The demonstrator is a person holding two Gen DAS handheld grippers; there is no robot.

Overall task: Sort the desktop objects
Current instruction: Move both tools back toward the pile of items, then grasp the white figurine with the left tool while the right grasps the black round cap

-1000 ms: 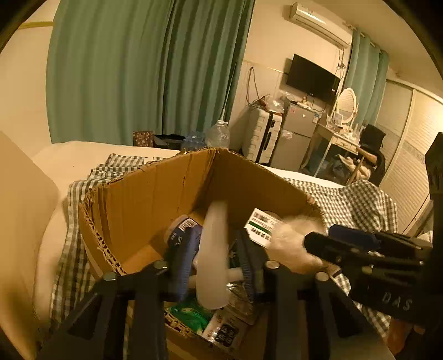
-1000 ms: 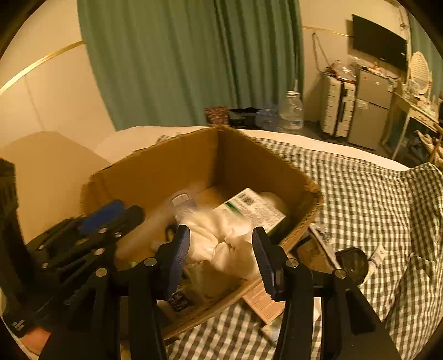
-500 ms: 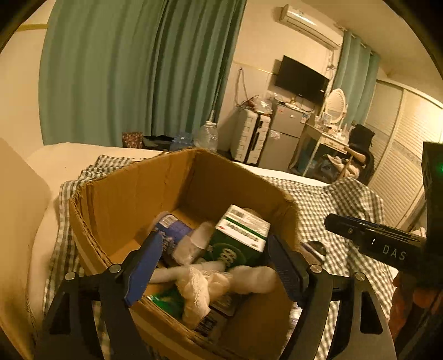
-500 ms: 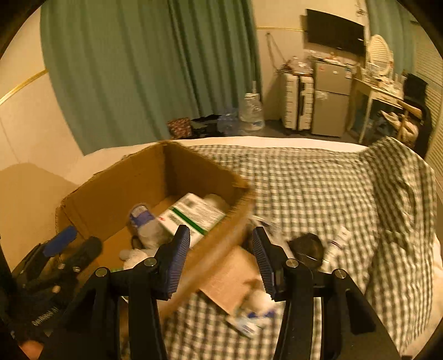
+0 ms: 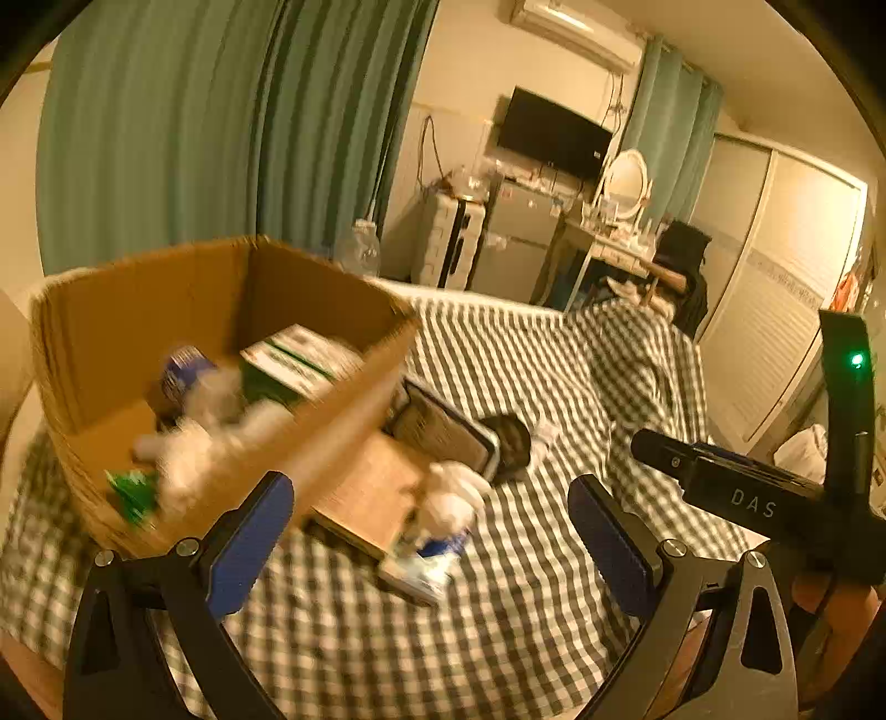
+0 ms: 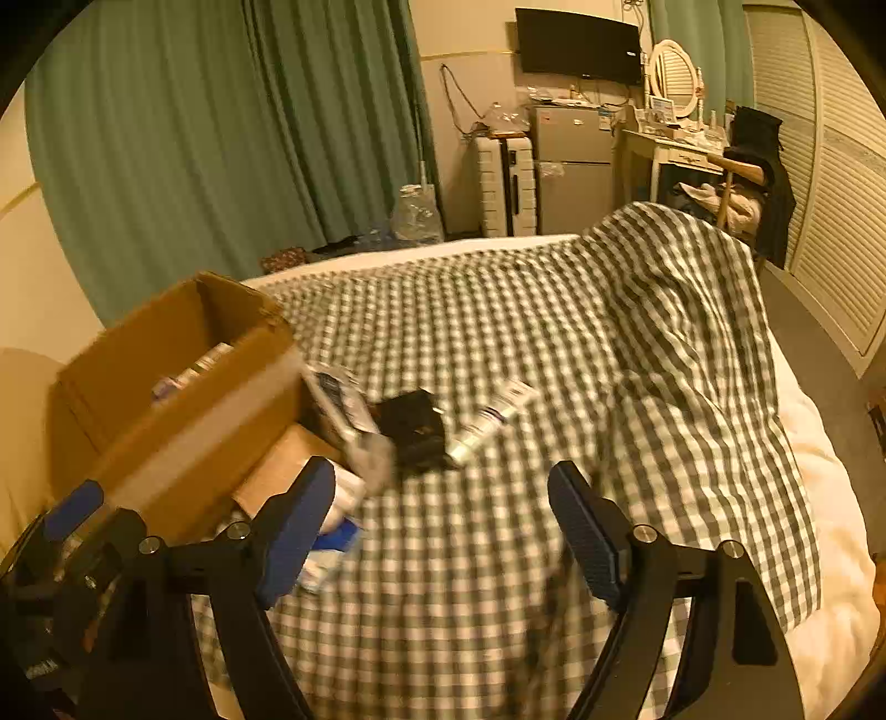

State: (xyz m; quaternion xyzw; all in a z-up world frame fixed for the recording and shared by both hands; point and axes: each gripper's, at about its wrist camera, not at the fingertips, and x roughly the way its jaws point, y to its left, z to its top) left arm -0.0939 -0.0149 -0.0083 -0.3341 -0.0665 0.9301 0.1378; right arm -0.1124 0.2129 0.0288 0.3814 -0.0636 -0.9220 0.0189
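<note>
One cardboard box (image 5: 310, 288) — one black case (image 6: 414, 426), one tube (image 6: 490, 421)

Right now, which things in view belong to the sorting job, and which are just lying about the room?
Job:
- cardboard box, already holding items
- white tube
- black object
- flat packet
- left gripper and right gripper, both opening, nothing between them

Lying about:
- television
- small fridge
- water jug

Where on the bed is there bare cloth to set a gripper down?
Bare checked cloth runs right of the white tube to the raised fold, and between the open right gripper and the black case. It is crowded beside the cardboard box.
</note>
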